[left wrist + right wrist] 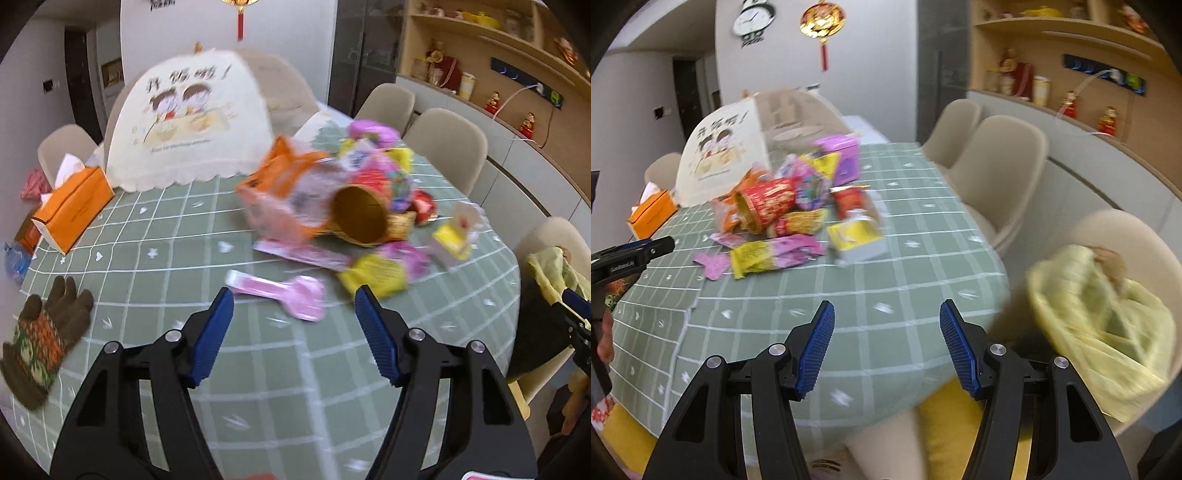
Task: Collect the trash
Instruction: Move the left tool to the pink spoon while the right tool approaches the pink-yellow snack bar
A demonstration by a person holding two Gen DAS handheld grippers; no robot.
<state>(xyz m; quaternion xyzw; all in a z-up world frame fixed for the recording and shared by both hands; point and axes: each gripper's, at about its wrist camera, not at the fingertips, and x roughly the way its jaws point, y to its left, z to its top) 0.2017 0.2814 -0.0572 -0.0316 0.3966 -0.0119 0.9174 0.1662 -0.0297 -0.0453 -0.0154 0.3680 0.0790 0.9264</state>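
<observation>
green checked cloth: covers the tabletop, which carries everything.
trash pile: wrappers, a tipped paper cup and small boxes, heaped mid-tabletop, blurred.
pink wrapper: lies flat just in front of the pile, nearest the left tool.
left tool: blue pads apart, nothing between them, short of the pile.
right tool: pads apart and empty, over the tabletop's near edge, well short of the pile.
glove: at the tabletop's left edge, far from the pile.
</observation>
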